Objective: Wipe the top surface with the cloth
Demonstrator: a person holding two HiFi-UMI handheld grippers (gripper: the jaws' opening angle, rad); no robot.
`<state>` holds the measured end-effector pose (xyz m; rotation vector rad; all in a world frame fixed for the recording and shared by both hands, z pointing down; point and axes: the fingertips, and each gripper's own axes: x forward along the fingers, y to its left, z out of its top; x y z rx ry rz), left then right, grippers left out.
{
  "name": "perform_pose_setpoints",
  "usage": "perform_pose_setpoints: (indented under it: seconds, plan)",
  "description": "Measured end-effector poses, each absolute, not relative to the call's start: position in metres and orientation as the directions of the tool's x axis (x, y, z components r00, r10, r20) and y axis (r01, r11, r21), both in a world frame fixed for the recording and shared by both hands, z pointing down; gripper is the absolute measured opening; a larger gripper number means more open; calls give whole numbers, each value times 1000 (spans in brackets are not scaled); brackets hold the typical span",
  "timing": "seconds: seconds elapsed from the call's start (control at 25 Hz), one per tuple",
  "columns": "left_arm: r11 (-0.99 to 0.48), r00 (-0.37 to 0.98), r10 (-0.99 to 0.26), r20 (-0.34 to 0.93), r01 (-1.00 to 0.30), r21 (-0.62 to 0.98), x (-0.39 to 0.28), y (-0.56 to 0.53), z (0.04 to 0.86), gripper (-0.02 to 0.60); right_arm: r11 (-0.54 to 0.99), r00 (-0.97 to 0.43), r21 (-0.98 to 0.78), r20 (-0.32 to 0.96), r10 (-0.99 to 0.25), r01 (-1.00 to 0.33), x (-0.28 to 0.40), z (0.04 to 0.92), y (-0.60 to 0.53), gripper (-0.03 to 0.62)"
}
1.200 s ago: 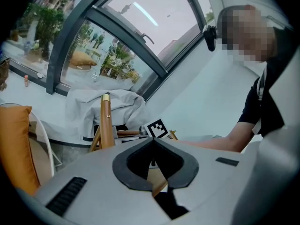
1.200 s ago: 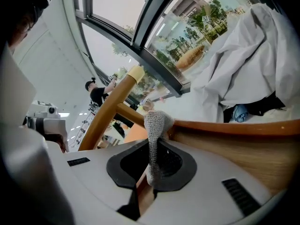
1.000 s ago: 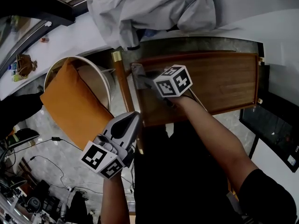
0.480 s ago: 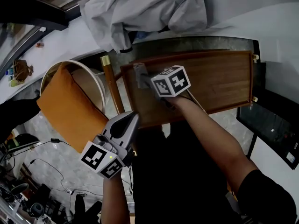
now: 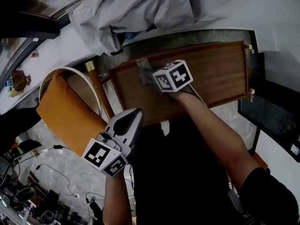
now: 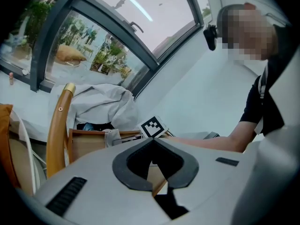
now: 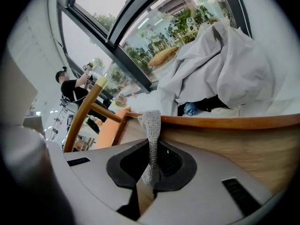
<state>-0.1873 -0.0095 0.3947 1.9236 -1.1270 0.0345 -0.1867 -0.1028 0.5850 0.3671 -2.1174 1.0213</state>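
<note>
The brown wooden top with a raised rim lies ahead of me in the head view. My right gripper rests low on its left part, shut on a small grey knitted cloth that touches the wood. In the right gripper view the cloth stands up from between the closed jaws of that gripper, with the wooden rim just behind. My left gripper hangs off the top's near edge, shut and empty; in its own view the left gripper has its jaws meeting.
A round chair with an orange cushion and a wooden post stands left of the top. A crumpled pale sheet lies on the white ledge behind. A dark panel is at the right. Cables trail on the floor.
My right gripper has slid the cloth along the wood, away from the top's left end. The head camera has shifted. The left gripper stays near the chair.
</note>
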Motion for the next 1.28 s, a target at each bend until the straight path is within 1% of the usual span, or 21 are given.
perform_pose_setpoints:
  seconds: [0.12,0.52,0.92,1.28]
  plan:
    - [-187,565,-673,476,-754,630,-185,-12,401,12,648,-674,-541,736,57,-536,-177,586,-106,34]
    - [-171,567,-642,516,-762,624,-159,-23,410,11,625,-642,-495,766,-13,-603,-120,587,-138,34]
    - [-208,609,-597,522,-746,633,-112,-39,413,12,617,-606,-446,793,-65,-649,-61,583,-166,34]
    - [-236,637,-568,522,-733,638,-75,-55,413,12,597,-601,-443,794,-85,-669,-17,585,-181,34]
